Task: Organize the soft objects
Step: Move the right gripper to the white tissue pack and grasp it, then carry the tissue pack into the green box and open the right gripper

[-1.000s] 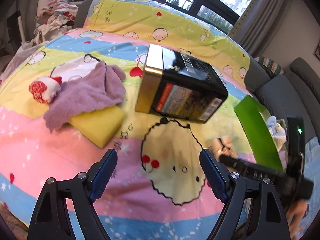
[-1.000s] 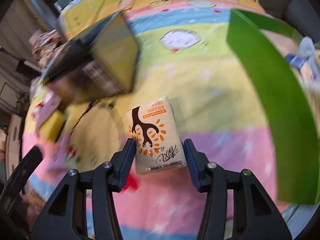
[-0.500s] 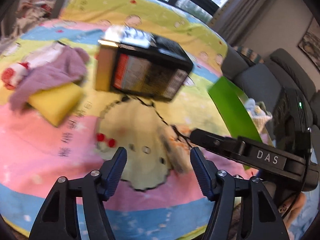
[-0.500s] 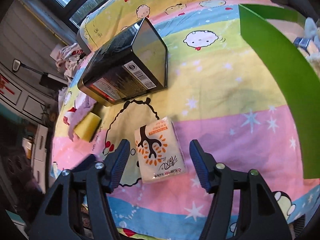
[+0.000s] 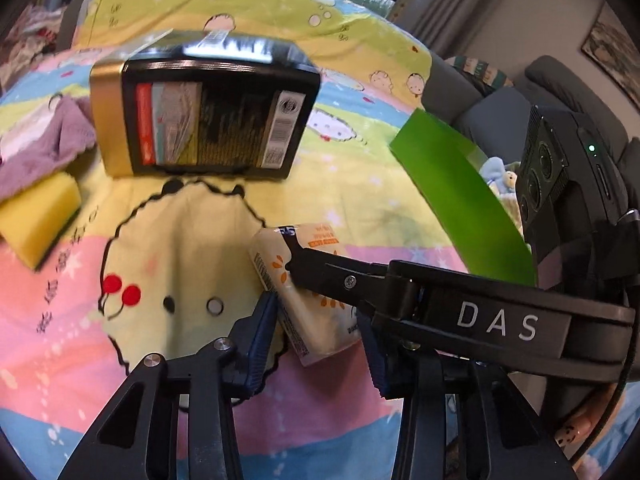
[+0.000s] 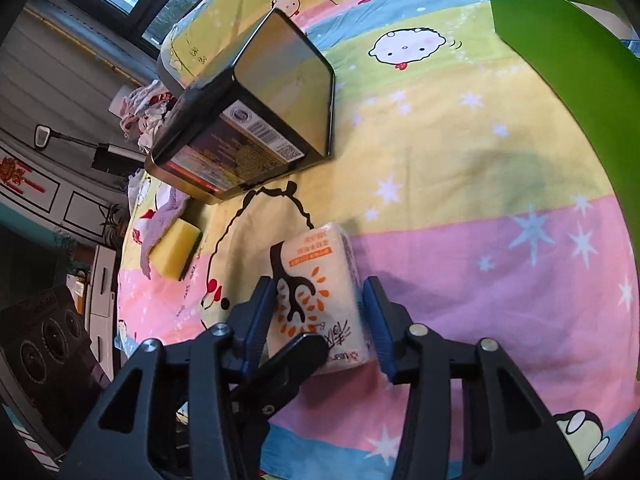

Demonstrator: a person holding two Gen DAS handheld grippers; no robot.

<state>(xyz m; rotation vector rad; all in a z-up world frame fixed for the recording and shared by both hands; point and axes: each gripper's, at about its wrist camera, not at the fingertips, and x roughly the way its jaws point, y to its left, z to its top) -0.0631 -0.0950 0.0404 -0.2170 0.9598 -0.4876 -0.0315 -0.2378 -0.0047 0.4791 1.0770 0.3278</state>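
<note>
The cream plastic-wrapped tissue pack with an orange tree print [image 6: 316,300] lies on the striped cartoon bedsheet [image 6: 460,152], below the black-and-gold rectangular tin [image 6: 256,116]. Both the right gripper [image 6: 320,316] and the left gripper [image 5: 320,340] have just been closing, jaws partly open, straddling the pack. Whether either gripper's pads press on it cannot be told.

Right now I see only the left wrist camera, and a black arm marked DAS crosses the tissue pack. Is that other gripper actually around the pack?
Observer: Yes. In the right wrist view the tissue pack lies between the blue pads of the right gripper. Its jaws have just been closing, but I cannot tell if they press it.
Operator: What's printed on top?
Observer: A black tree with orange leaves.
Operator: And the black tin's right-hand end?
Observer: That end of the tin is a plain dull-gold panel with no label.
</note>
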